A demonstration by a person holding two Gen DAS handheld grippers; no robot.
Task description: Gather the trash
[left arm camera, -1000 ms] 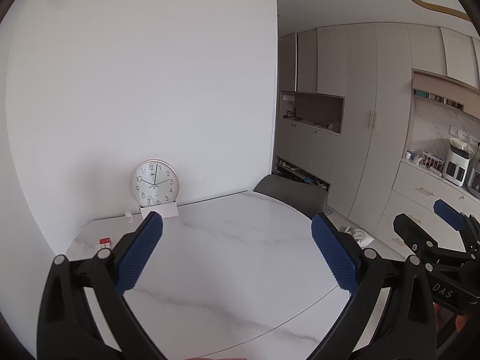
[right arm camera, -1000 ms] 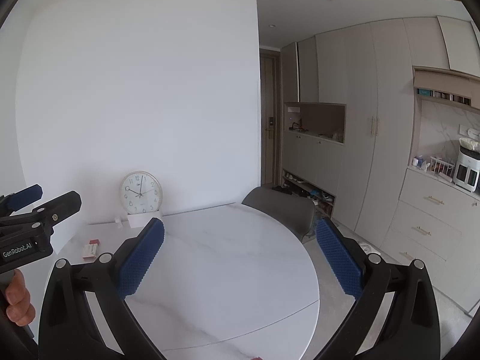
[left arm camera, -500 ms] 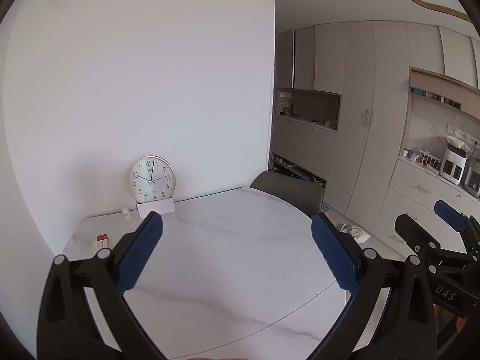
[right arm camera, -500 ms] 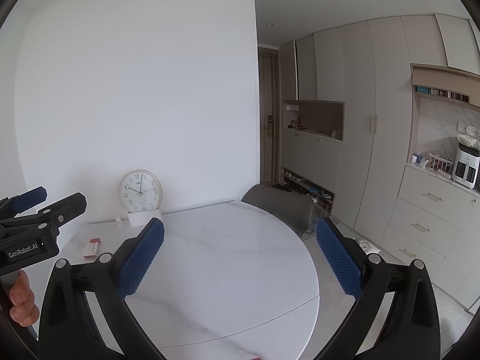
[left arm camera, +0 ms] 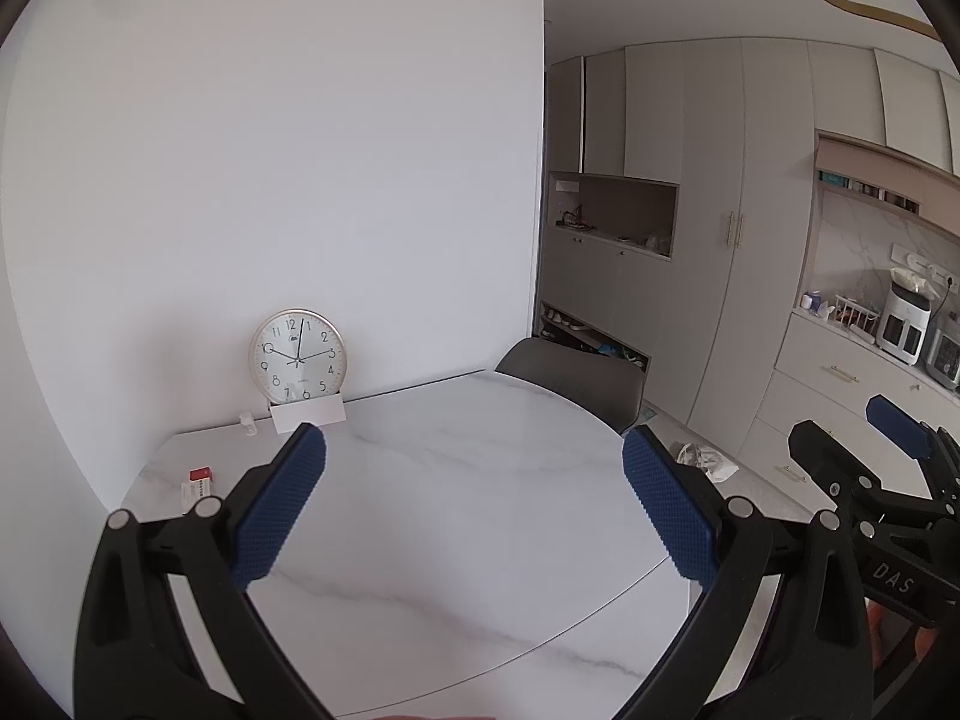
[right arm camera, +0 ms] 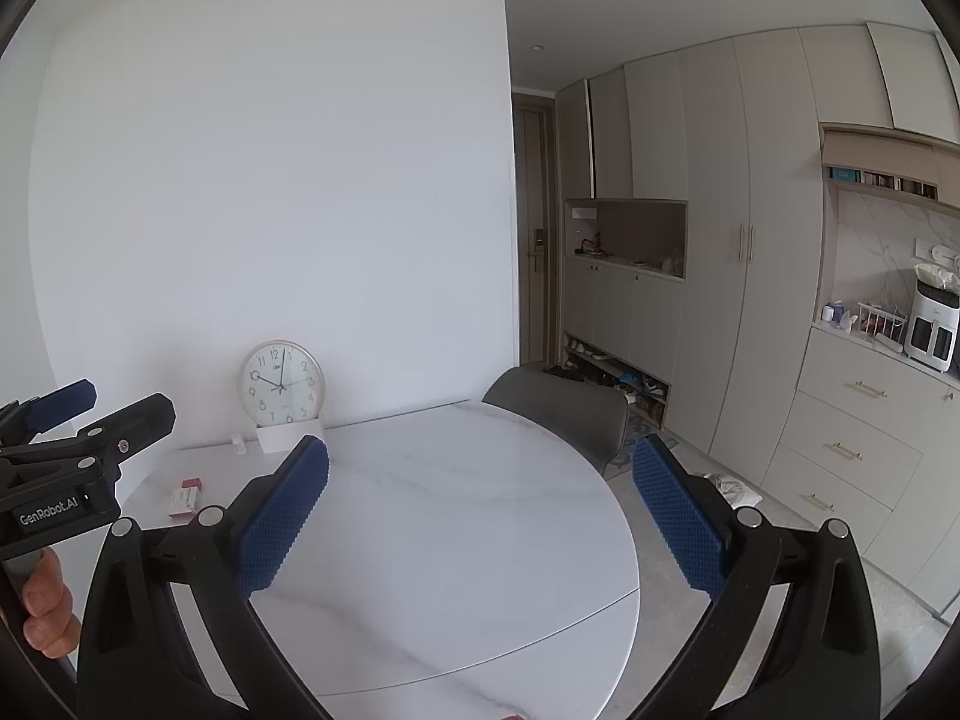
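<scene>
A crumpled white wad of paper or plastic lies on the pale floor beyond the round white marble table, near the grey upholstered chair and the cabinet drawers; it looks like the trash to collect. A small red-and-white box sits at the table's far left, near a round gold-rimmed clock. The left gripper and right gripper hover over the table, jaws spread wide, holding nothing. A good approach probably rounds the table first, then descends jaws-open over the wad.
</scene>
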